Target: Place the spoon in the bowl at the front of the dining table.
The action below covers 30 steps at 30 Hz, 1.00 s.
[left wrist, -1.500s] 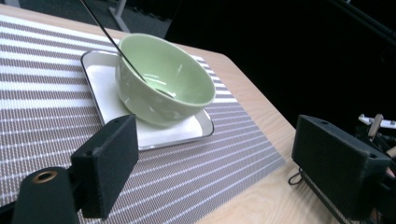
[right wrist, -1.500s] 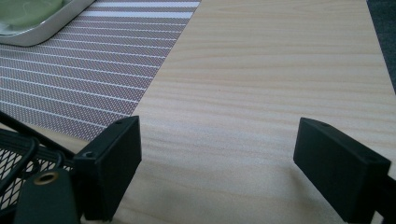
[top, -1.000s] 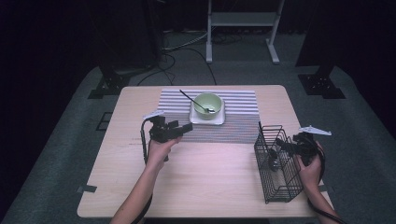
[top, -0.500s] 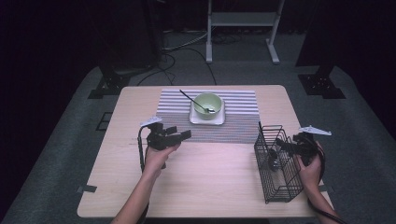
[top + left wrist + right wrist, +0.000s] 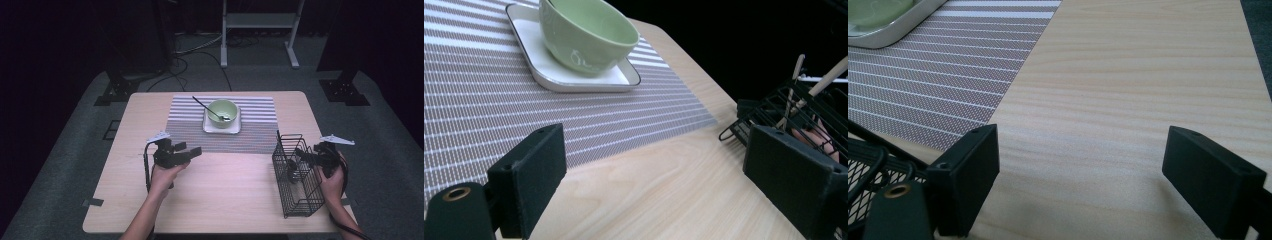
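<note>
A green bowl sits on a white square plate on the striped placemat. A spoon leans in the bowl with its handle pointing to the far left. My left gripper is open and empty, held over the placemat's near left edge and aimed to the right. My right gripper is also open and empty. It sits at the right side of a black wire basket, where light wooden sticks stand.
The wooden table has bare wood between the two hands and along its near edge. The basket's corner lies close to the right gripper's left jaw. A metal stand and cables are on the floor behind the table.
My left gripper has drawn back from near the plate toward the near side of the table. The right gripper and basket have stayed put.
</note>
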### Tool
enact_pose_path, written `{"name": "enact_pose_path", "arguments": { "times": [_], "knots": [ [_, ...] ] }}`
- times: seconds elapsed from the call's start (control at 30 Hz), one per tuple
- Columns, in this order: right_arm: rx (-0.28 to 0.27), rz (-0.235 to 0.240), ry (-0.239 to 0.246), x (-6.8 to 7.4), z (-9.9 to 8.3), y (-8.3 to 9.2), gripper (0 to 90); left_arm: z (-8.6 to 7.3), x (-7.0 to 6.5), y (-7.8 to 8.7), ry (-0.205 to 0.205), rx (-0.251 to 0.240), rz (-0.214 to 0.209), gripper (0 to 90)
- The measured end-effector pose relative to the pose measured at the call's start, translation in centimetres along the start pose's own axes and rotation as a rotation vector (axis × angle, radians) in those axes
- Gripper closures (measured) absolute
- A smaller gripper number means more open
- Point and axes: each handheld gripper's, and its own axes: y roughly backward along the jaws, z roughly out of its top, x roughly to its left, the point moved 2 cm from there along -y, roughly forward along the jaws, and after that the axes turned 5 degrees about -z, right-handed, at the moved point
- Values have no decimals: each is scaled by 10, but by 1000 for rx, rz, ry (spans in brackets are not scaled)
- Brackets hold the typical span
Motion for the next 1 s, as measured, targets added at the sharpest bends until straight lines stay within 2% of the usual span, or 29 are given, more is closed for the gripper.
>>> {"name": "enact_pose_path", "arguments": {
  "times": [0.43, 1.0],
  "knots": [
    [-1, -2, 0, 0, 0, 0, 141, -12, -12, 13, -16, 4, -18, 93],
    [-3, -4, 1, 0, 0, 1, 141, -42, -21, 38, -17, 34, 6, 93]
  ]
}}
